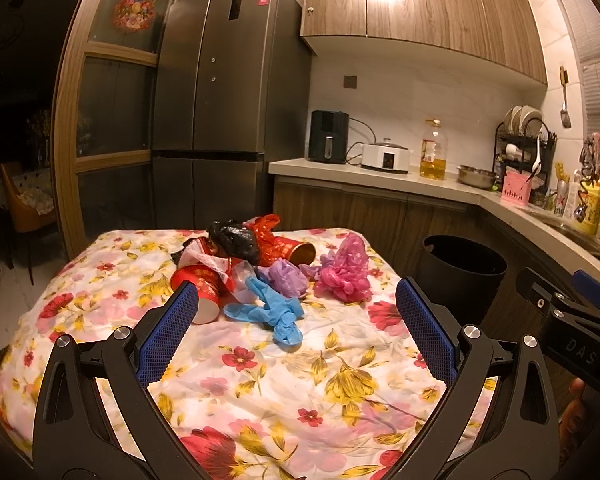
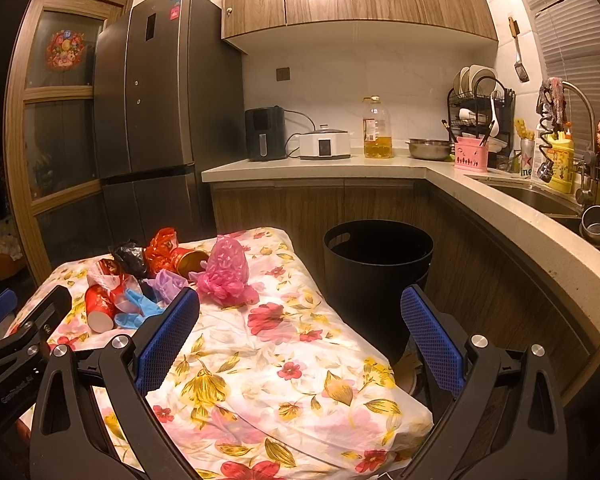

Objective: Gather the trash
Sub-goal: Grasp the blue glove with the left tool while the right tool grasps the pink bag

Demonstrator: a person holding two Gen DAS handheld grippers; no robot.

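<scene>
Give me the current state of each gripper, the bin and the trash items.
left gripper: open, empty
right gripper: open, empty
black bin: upright, lidless, no trash visible inside
red cup: on its side
blue glove: limp on the cloth
pink bag: crumpled
black bag: crumpled atop the pile

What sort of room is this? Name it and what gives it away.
A home kitchen, most likely: a tall fridge, a counter with an oil bottle and dish rack, and a sink under a tap.
</scene>
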